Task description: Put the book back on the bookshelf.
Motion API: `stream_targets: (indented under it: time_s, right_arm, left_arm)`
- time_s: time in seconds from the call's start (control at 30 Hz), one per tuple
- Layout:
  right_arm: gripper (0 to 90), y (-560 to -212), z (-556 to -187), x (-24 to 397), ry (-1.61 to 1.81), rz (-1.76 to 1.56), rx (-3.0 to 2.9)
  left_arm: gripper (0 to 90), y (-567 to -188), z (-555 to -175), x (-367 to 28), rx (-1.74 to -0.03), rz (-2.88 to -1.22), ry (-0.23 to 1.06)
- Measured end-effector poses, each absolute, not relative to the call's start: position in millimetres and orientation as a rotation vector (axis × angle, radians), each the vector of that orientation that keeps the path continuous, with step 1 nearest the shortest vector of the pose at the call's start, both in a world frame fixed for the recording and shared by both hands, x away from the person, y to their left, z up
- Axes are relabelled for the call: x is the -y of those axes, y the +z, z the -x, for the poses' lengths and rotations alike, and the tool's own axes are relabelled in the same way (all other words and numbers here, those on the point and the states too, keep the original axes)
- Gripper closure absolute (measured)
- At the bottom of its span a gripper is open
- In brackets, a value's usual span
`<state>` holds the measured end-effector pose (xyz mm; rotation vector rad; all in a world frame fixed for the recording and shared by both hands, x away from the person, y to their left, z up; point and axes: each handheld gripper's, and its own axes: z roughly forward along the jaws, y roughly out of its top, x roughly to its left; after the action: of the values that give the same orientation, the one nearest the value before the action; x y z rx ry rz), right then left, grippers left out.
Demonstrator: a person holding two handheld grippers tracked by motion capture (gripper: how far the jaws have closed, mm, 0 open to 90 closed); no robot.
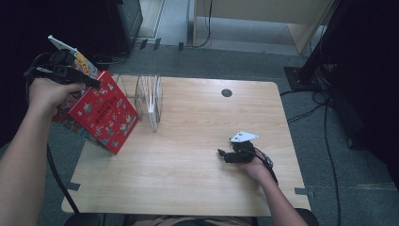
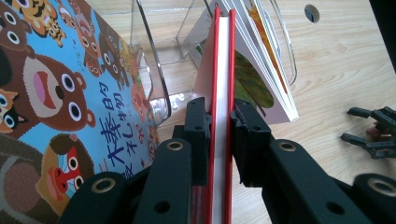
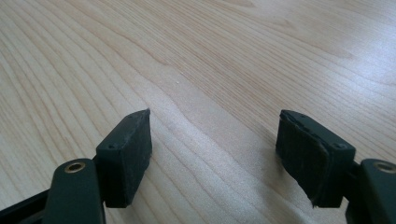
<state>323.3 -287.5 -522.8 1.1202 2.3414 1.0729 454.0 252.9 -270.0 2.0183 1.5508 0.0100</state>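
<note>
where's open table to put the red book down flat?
Bare wood between the clear rack and the right hand-held gripper, plus the whole near edge of the table. Crowded at far left: the rack, and the red book clamped in the left hand-held gripper.

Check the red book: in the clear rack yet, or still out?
Out. The left hand-held gripper clamps the red book tilted beside the clear rack, its lower corner near the table edge.

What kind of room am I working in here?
Probably an office or lab workspace: a light wooden desk with a cable hole, grey carpet with trailing cables, and a clear book rack for picture books.
</note>
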Motion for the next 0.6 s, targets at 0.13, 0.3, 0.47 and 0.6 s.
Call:
stream_targets:
  time_s: [0.13, 0.3, 0.47, 0.6]
  right_arm:
    - [27.1, -523, -323, 287, 1.074, -1.118, -2.341]
    - [27.0, -523, -323, 287, 1.074, -1.119, -2.342]
    - [27.1, -523, -323, 287, 1.074, -1.120, -2.342]
    - [27.1, -523, -323, 287, 1.074, -1.120, -2.341]
  left_arm:
    - [77.8, -270, -455, -253, -1.552, -2.015, -0.010]
    - [77.0, -271, -458, -248, -1.564, -2.056, -0.041]
    - [75.7, -275, -462, -238, -1.566, -2.123, -0.067]
    - [76.2, -276, -465, -233, -1.588, -2.159, -0.073]
